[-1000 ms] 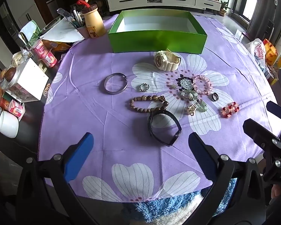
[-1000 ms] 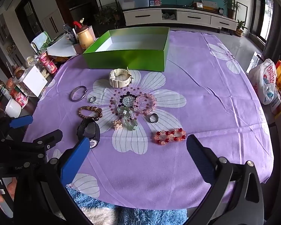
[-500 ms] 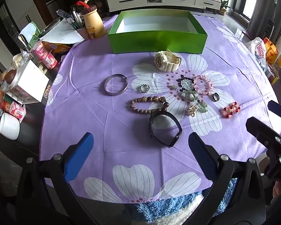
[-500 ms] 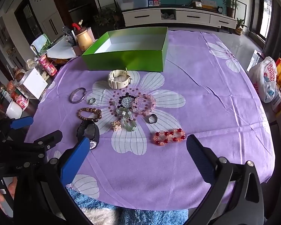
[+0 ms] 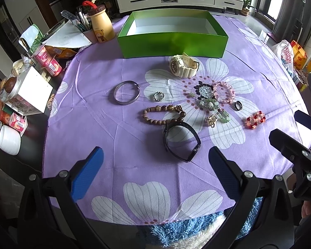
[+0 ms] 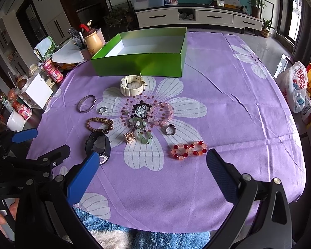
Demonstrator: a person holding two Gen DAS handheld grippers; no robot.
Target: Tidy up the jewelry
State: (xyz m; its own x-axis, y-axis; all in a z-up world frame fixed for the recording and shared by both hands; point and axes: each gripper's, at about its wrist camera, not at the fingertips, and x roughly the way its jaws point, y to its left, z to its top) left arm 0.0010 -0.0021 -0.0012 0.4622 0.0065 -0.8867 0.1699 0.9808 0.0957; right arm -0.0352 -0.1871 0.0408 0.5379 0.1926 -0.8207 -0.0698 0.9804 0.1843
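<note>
On the surface we see a purple floral cloth [image 5: 89, 112] covering most of it, with the green box [image 5: 172, 43] at the far middle, open-topped, nothing visible inside. Near us the left gripper [image 5: 155, 170] and right gripper [image 6: 153, 172] both hang over the near edge, jaws spread wide, holding nothing. Just in front of the box sits the cream watch [image 5: 183, 66]. The black watch [image 5: 181, 141] lies nearest the left gripper, touching the wooden bead bracelet [image 5: 163, 114] beyond it. Left of the group we have the silver bangle [image 5: 126, 92], apart from the rest. The pink bead bracelet [image 5: 224, 92] lies on the flower centre, right of the middle, with a green bead piece [image 5: 209, 103] just beside it. The red bead bracelet [image 6: 188, 149] lies just beyond the right gripper's right finger. Smallest: dark ring [image 5: 237, 105], small crown ring [image 5: 158, 96], gold charm [image 6: 130, 136].
</note>
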